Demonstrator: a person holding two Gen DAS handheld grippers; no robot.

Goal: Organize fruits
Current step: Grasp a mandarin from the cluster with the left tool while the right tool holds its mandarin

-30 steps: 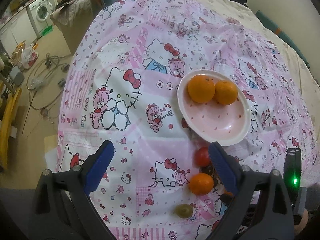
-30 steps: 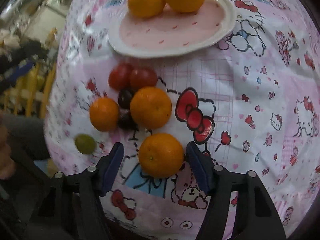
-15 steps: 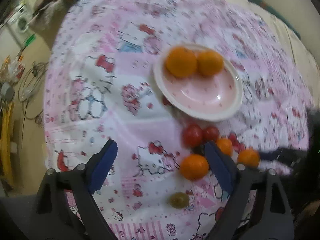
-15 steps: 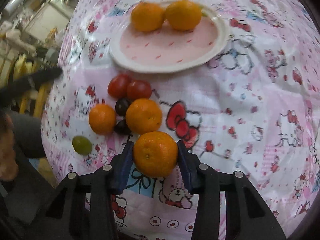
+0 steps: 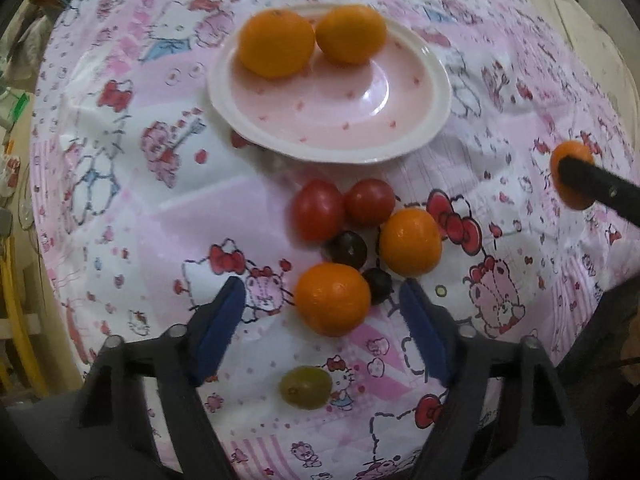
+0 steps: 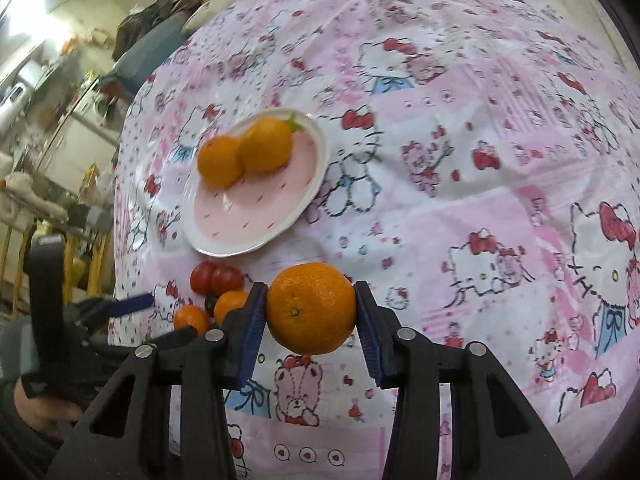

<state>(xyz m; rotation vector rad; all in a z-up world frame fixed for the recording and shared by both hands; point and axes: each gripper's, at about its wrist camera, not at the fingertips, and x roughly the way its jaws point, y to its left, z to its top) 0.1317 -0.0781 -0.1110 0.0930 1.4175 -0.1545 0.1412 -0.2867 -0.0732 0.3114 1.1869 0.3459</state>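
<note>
Meanwhile the left gripper (image 5: pixel 320 312), jaws apart and closing around a mandarin (image 5: pixel 332 299), could nudge the touching dark grape (image 5: pixel 378 280) away, while the right gripper (image 6: pixel 310 312) clamps another mandarin (image 6: pixel 311 307).

Both views show strong fisheye distortion: the pink patterned cloth (image 5: pixel 120 208) bulges and its edges curve into dark vignetted corners. Lighting is soft, warm and indoor. In the right wrist view a bright overexposed patch sits at the upper left, where the background room is smeared and out of focus. In the left wrist view the plate (image 5: pixel 436 80) carries a pale sheen and a soft glare inside its bowl. Cloth print is motion-blurred in both; shadows under fruit are faint.
</note>
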